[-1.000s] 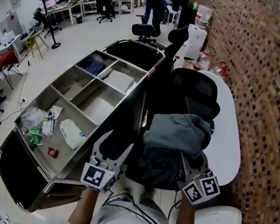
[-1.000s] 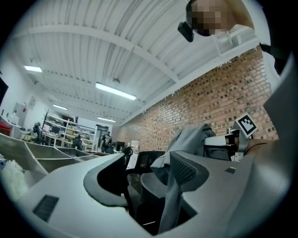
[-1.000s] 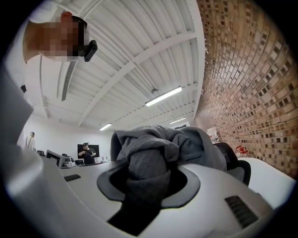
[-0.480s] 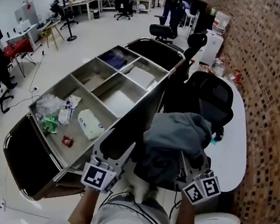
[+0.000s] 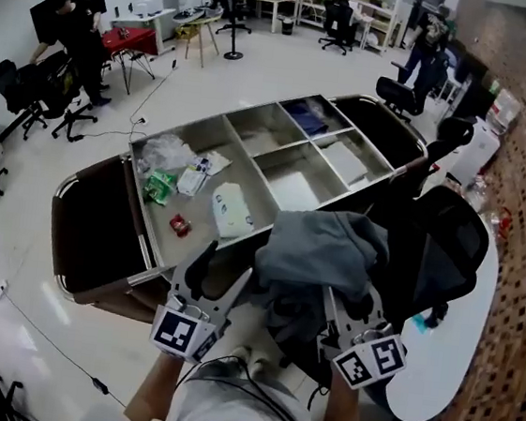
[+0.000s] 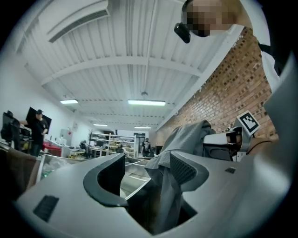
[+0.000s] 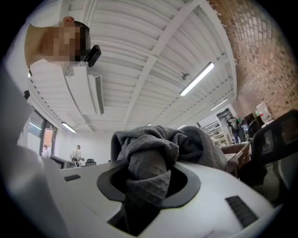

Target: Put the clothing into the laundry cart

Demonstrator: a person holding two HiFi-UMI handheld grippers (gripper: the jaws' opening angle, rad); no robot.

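Observation:
A bundle of grey clothing (image 5: 319,254) hangs in the air in front of me, over the near edge of the steel laundry cart (image 5: 142,196). My right gripper (image 5: 348,309) is shut on a twisted fold of the clothing (image 7: 149,153), which fills the jaws of the gripper (image 7: 149,179). My left gripper (image 5: 222,264) stands open just left of the bundle. In the left gripper view, a flap of the clothing (image 6: 186,139) drapes over the right finger (image 6: 184,167), and the gap of the gripper (image 6: 146,169) is wide.
The cart has several open steel compartments, a dark bag (image 5: 92,223) at its near end and another at the far end. One compartment holds plastic packs (image 5: 230,211). A black office chair (image 5: 437,253) and a white table (image 5: 456,340) stand on the right. People and desks are far back.
Both grippers and the clothing have swung left, off the black chair and over the cart's near edge. The view has turned left with them. The right grip is unchanged.

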